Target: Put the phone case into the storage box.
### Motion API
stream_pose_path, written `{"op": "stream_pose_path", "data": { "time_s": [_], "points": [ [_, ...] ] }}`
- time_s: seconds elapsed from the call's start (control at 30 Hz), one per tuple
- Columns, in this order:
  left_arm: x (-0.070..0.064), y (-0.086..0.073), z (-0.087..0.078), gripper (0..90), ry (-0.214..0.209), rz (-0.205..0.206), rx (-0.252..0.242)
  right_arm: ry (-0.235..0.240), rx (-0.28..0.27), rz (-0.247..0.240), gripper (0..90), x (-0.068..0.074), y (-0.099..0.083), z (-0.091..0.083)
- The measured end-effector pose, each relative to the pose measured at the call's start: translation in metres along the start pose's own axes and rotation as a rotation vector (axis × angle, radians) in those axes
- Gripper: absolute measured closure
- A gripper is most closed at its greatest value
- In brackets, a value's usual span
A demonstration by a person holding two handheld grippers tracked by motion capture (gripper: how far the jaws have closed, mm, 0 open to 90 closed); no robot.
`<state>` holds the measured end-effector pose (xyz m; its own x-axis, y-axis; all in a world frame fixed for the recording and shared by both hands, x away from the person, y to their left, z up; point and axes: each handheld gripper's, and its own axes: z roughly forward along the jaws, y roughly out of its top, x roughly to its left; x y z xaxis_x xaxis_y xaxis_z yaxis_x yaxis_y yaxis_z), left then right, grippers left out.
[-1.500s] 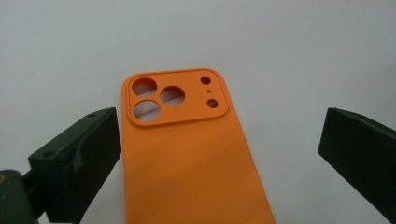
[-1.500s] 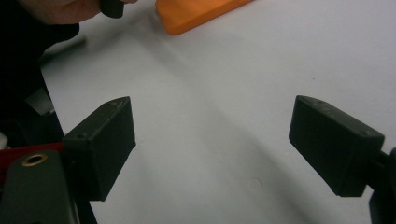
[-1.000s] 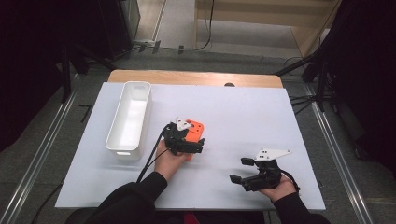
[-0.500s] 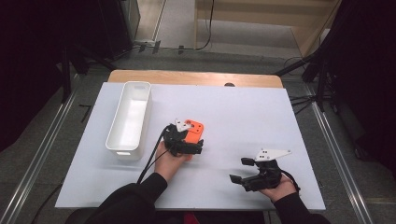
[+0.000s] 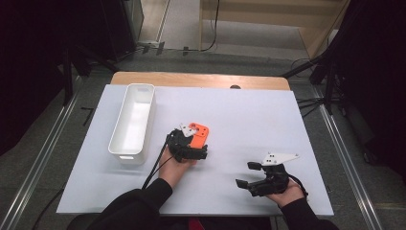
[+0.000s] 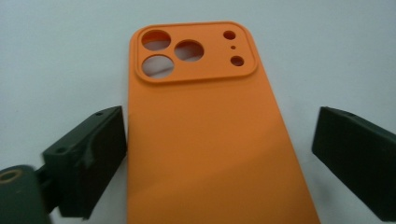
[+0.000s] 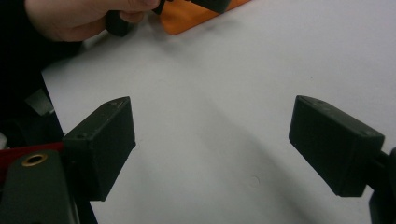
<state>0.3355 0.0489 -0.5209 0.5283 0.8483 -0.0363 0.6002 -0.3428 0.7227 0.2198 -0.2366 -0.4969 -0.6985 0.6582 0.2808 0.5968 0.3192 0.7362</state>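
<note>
Resting near the table's [image 5: 306, 139] near-right edge, my right gripper [image 5: 249, 175] has jaws wide apart w/ nothing btwn them, just bare white surface. Farther in, mid-table, my left gripper [image 5: 198, 143] sits jaws spread either side of the orange phone case [image 6: 205, 135], which lies flat, camera cutouts at its far end; left jaw just beside its edge, right one apart. White bin [image 5: 133, 120] stands far-left, lengthwise.

The phone case [image 6: 205, 140] at the centre of the left gripper view is plain orange, unpatterned. The jaws flanking it are black. In the high view, the bin [image 5: 133, 122] at centre left is white, the table [image 5: 249, 115] top pale white with a light wooden far edge, and the sleeves black.
</note>
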Motion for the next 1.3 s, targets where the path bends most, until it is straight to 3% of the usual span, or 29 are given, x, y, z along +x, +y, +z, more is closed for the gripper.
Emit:
{"op": "stream_pose_path", "data": {
  "time_s": [0.1, 0.27, 0.43, 1.3],
  "points": [
    [0.0008, 0.0001, 0.0003, 7.2, -0.001, -0.011, 0.002, -0.003, 0.002, 0.001, 13.3, 0.0001, -0.0001, 0.0],
    [-0.0015, -0.0008, 0.0001, 11.1, 0.028, 0.032, 0.013, -0.003, 0.005, 0.003, 13.3, 0.0003, -0.0002, 0.0003],
    [-0.0032, -0.001, 0.0003, 12.0, 0.044, 0.043, 0.018, -0.004, 0.006, 0.006, 13.3, 0.0004, -0.0002, 0.0004],
    [-0.0032, 0.0004, -0.0006, 13.9, 0.047, 0.038, 0.028, -0.002, 0.013, 0.003, 13.3, 0.0001, -0.0001, 0.0013]
  ]
}}
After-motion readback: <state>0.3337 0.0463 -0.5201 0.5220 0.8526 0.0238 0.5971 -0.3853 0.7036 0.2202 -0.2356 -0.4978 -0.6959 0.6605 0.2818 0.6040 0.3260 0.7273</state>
